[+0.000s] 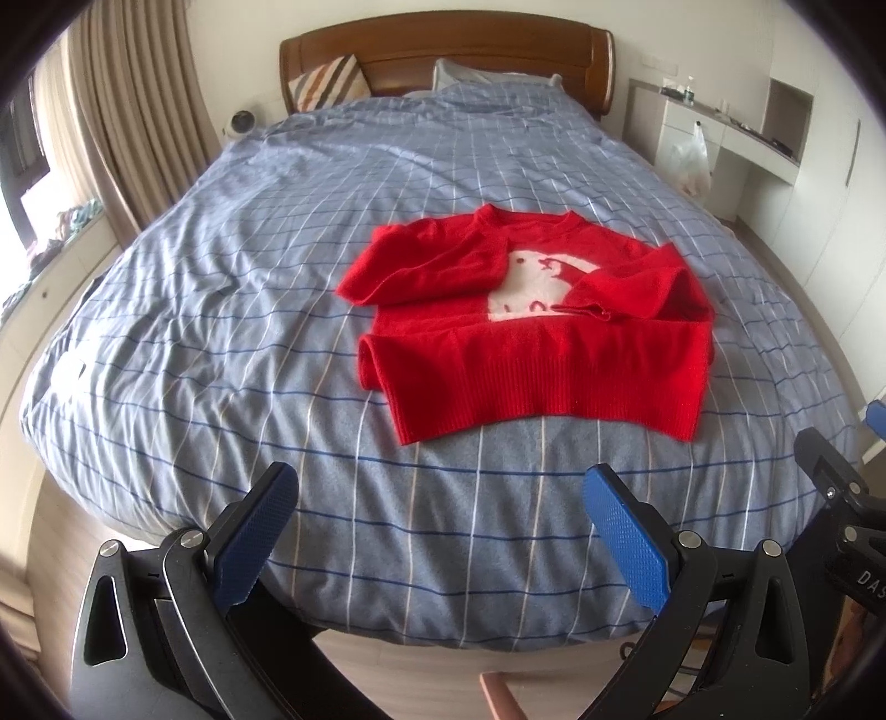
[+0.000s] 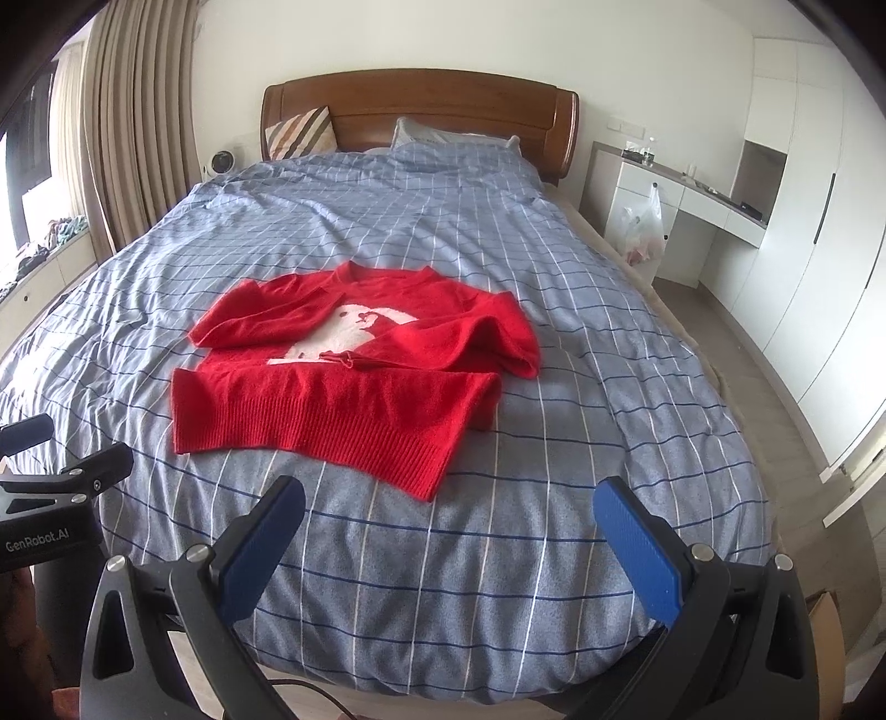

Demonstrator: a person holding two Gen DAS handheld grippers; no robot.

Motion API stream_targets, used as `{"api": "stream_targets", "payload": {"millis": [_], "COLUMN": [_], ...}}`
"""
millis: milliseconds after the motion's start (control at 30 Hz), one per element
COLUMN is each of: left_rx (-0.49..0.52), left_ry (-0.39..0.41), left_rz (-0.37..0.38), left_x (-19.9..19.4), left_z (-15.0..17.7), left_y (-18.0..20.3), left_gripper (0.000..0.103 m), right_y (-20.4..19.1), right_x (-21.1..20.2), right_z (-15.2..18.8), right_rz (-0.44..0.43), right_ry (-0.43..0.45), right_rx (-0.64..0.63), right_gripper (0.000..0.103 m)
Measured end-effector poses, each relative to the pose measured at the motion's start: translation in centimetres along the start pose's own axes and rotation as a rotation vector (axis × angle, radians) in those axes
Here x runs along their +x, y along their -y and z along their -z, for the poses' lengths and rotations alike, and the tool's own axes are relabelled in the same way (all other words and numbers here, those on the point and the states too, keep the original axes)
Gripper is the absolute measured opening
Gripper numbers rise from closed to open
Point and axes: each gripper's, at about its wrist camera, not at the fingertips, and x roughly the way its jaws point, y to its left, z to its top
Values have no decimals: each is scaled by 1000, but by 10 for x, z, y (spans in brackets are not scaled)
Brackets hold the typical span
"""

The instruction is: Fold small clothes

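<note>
Presently, item 1: red sweater (image 1: 531,332), small, knit, w/ white animal motif (image 1: 534,285) on chest. Lies flat on bed (image 1: 221,332), front side up, neck toward headboard (image 1: 443,50), ribbed hem toward foot of bed. Both sleeves folded in across the chest; right-hand sleeve's cuff lies on the motif's lower edge.

Item 2: left gripper (image 1: 440,531), blue-padded fingers spread wide, nothing betw. them; hovers above foot of bed, well apart from sweater hem.

Item 3: right gripper (image 2: 448,543), likewise spread, empty; over foot of bed, near hem's nearest corner but not touching.

Item 4: bedding, blue-grey duvet w/ white and dark-blue check, creased.

Misc.: striped pillow (image 2: 302,135) and pale pillow at headboard; beige curtains (image 2: 138,111) on left; white desk (image 2: 686,205) and wardrobes on right, plastic bag (image 2: 645,230) hanging at desk drawers.
</note>
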Motion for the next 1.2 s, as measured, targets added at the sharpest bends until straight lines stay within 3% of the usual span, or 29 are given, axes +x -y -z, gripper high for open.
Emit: {"api": "stream_targets", "payload": {"millis": [267, 567, 1000, 1200], "left_rx": [35, 10, -4, -10], "left_ry": [21, 18, 61, 43], "left_rz": [-16, -20, -5, 1], "left_x": [-3, -1, -12, -7], "left_z": [0, -2, -5, -5], "left_y": [9, 5, 1, 4], "left_gripper": [103, 103, 103, 103], "right_y": [2, 4, -1, -4], "right_x": [-1, 0, -4, -1], "right_z": [-1, -1, -3, 2], "right_rz": [58, 81, 41, 10], "right_ry": [2, -3, 15, 6], "right_rx": [-25, -35, -35, -44], "right_gripper": [103, 103, 103, 103]}}
